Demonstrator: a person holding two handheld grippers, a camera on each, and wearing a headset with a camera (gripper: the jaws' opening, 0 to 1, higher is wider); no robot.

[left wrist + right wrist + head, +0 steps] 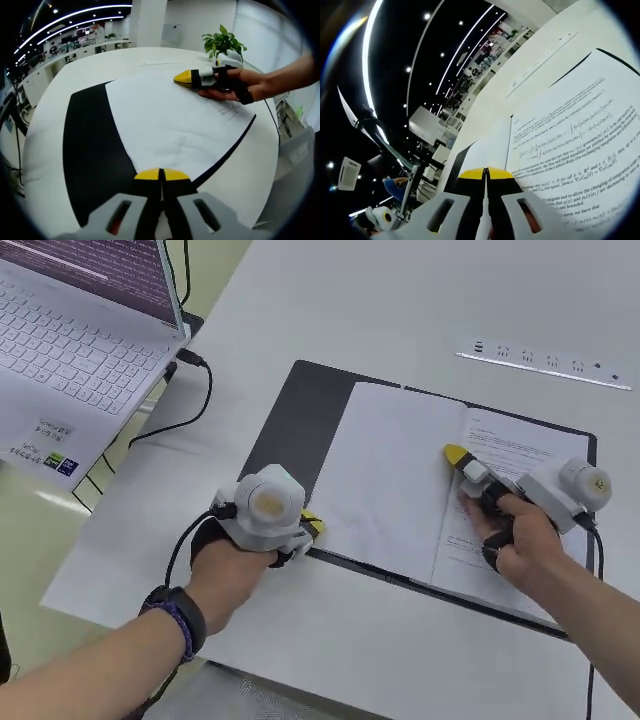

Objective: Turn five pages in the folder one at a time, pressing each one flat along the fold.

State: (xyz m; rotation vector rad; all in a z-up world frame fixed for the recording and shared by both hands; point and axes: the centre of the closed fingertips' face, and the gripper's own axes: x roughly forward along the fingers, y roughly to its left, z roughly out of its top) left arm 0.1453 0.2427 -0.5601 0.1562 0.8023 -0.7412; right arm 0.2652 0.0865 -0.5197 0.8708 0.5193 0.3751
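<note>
Laptop (80, 330): far left on the table (400, 300), open, well apart from my work.
My left tongs (311, 527): the jaws are together with nothing between them. The tips are at the near left edge of the folder (290, 420), where the black cover meets the blank page (390, 480). I think they keep the folder from sliding.
Folder: it lies open in the middle of the table, with the black cover bare on its left side.
Blank page: left of the fold, almost flat, with a slight bow.
My right tongs (457, 454): the jaws are together and empty. The tips lie on the fold, toward its far end.
Printed page (520, 452): right of the fold, partly under my right hand.
Handling: the sheets look thin, light and soft. They probably crease easily and slip one over another. I would take one sheet only at its free right edge, near the corner, and press along the fold with little force.
Power strip (545, 360): far right, apart from the folder.
</note>
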